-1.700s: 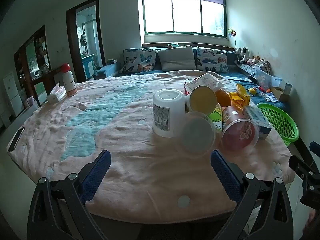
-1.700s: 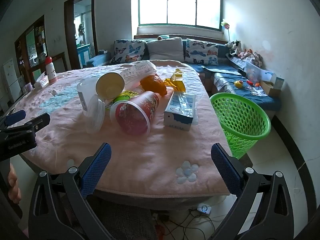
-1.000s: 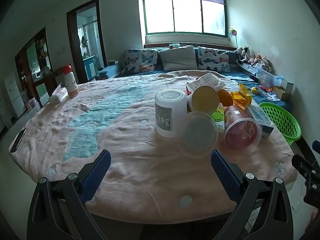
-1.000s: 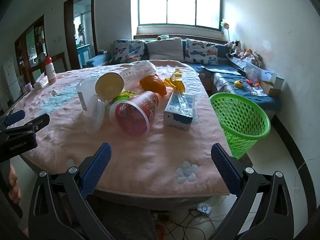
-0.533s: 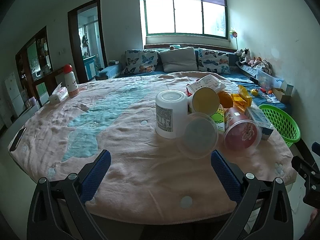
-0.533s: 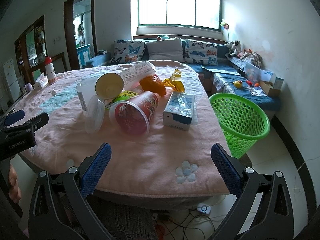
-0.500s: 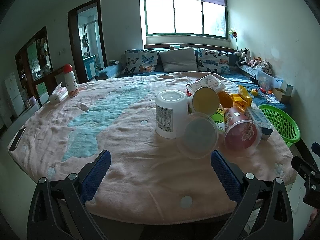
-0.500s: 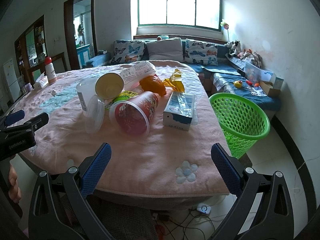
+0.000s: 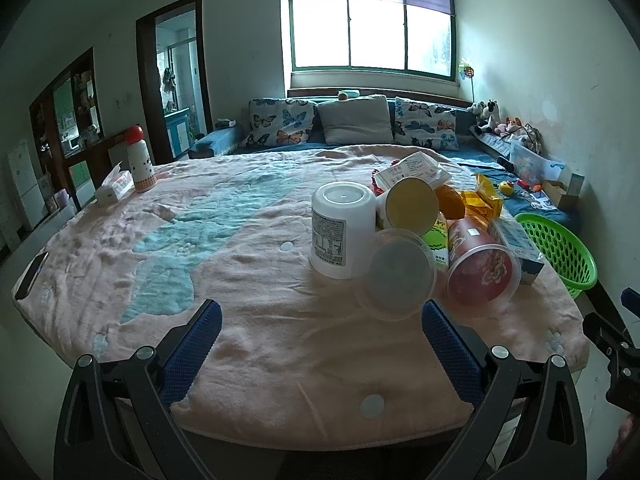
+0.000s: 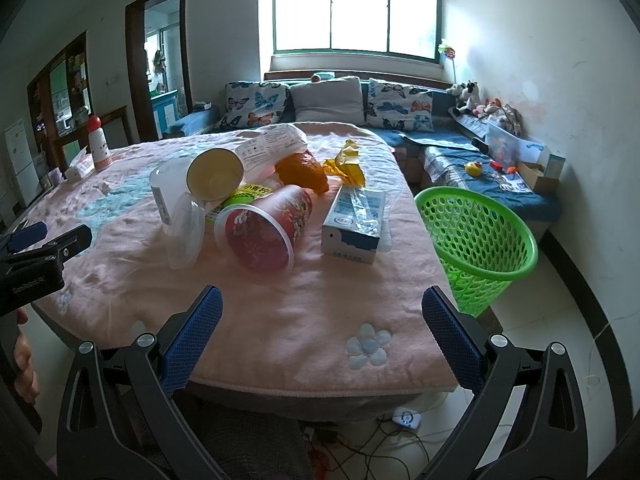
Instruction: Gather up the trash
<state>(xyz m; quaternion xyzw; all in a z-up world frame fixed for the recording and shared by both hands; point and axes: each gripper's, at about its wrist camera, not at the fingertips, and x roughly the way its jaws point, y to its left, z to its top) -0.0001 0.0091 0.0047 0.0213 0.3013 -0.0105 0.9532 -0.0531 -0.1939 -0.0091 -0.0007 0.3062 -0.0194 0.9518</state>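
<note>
A heap of trash lies on the pink-covered table [image 9: 260, 344]: an upturned white tub [image 9: 340, 230], a clear plastic cup [image 9: 398, 274] on its side, a red paper cup [image 9: 482, 268] [image 10: 268, 226] on its side, a blue-white carton [image 10: 354, 218], yellow wrappers [image 10: 346, 166] and a white bag [image 10: 272, 146]. A green mesh basket [image 10: 476, 240] [image 9: 558, 254] stands on the floor right of the table. My left gripper [image 9: 320, 344] is open above the near table edge, short of the heap. Over the front edge my right gripper [image 10: 320, 336] hovers open and empty, basket to its right.
A red-capped white bottle [image 9: 139, 159] and a tissue pack [image 9: 114, 188] stand at the table's far left; a phone [image 9: 31, 276] lies at its left edge. A sofa with cushions [image 9: 356, 126] runs behind. Cables and a small device [image 10: 406, 418] lie on the floor.
The left wrist view has shifted slightly, the heap drifting a little to the right. The right view is almost unchanged. Both grippers have stayed open.
</note>
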